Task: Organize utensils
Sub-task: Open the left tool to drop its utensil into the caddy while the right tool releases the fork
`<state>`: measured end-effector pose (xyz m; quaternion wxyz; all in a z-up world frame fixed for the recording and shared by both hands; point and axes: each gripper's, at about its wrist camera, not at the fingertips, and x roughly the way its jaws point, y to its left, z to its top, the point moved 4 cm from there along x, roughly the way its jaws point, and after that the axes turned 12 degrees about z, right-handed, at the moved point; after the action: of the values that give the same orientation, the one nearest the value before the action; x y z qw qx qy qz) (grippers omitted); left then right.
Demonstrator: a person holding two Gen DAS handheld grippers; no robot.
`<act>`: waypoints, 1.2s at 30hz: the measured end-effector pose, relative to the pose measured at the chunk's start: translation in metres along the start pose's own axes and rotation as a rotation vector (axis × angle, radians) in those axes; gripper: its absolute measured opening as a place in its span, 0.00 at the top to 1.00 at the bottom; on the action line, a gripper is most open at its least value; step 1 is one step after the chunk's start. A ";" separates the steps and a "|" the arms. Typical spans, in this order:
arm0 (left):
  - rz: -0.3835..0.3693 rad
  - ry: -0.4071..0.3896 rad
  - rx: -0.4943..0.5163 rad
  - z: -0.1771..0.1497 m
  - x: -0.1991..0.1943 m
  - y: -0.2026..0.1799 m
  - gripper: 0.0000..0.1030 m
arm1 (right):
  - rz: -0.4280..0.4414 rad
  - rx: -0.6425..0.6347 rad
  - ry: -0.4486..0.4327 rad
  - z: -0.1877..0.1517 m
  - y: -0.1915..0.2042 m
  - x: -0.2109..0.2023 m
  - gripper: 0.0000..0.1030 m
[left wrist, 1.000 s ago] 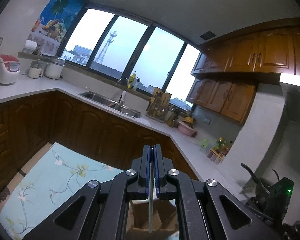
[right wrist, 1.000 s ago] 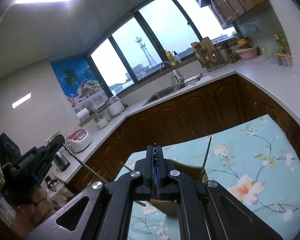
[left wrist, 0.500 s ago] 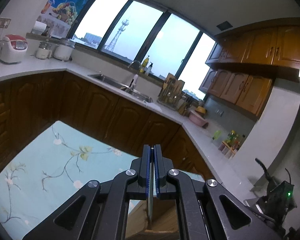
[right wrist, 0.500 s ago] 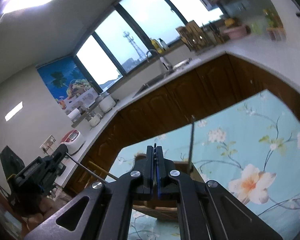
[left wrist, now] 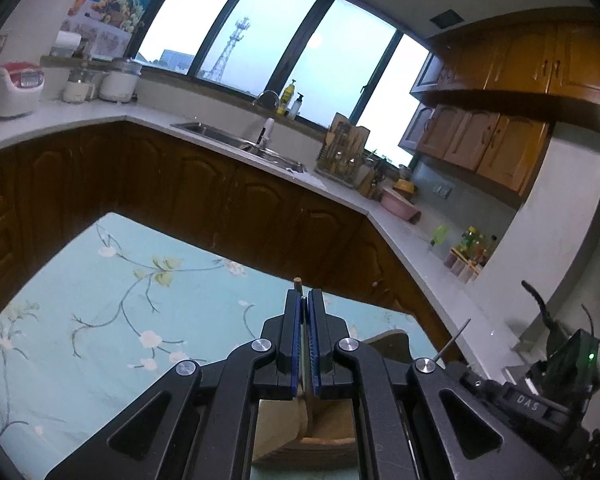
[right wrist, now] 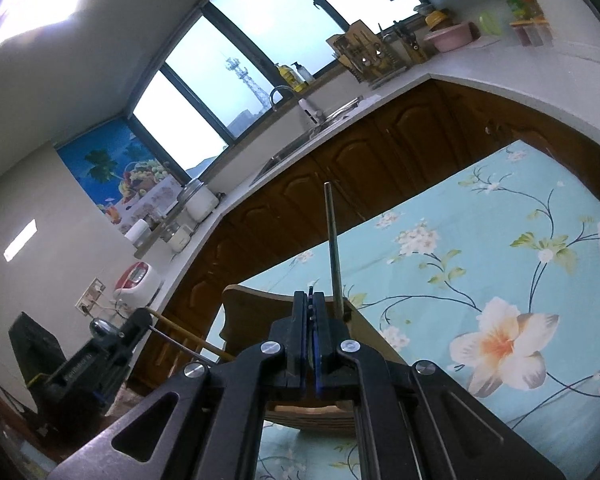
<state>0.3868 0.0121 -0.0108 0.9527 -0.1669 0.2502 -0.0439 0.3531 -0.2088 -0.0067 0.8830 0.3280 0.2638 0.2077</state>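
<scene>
Left tongs [left wrist: 305, 300] pinching a wooden chopstick [left wrist: 298, 282]; right tongs [right wrist: 310, 300] pressed together over the wooden holder [right wrist: 256, 300].

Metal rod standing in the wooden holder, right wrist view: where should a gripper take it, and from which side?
Probably on the bare upper shaft of the metal rod, well above the wooden holder, coming from the side and then lifting straight up. It stands nearly upright with its lower end hidden in the holder, so only the top is free. The right gripper is shut and must open first.
</scene>
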 end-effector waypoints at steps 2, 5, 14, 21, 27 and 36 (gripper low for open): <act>-0.008 0.010 0.002 0.000 0.001 0.000 0.98 | -0.006 0.000 0.000 0.001 -0.001 0.000 0.96; -0.015 0.027 -0.003 0.002 0.004 0.003 0.97 | -0.006 0.004 0.001 0.002 -0.002 -0.001 0.93; 0.014 -0.010 0.000 0.005 0.001 0.004 0.80 | -0.005 -0.004 0.006 0.001 -0.002 -0.002 0.90; 0.017 0.001 0.006 -0.002 -0.004 0.003 0.69 | -0.016 -0.035 -0.007 0.004 0.004 -0.006 0.72; 0.026 0.013 -0.003 -0.007 -0.013 0.005 0.56 | -0.032 -0.035 -0.007 0.000 0.003 -0.010 0.67; 0.040 0.033 0.006 -0.022 -0.042 0.012 0.41 | -0.036 -0.045 -0.028 -0.003 0.010 -0.029 0.52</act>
<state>0.3398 0.0240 -0.0136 0.9497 -0.1580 0.2689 -0.0283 0.3271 -0.2158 0.0076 0.8973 0.3063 0.2526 0.1930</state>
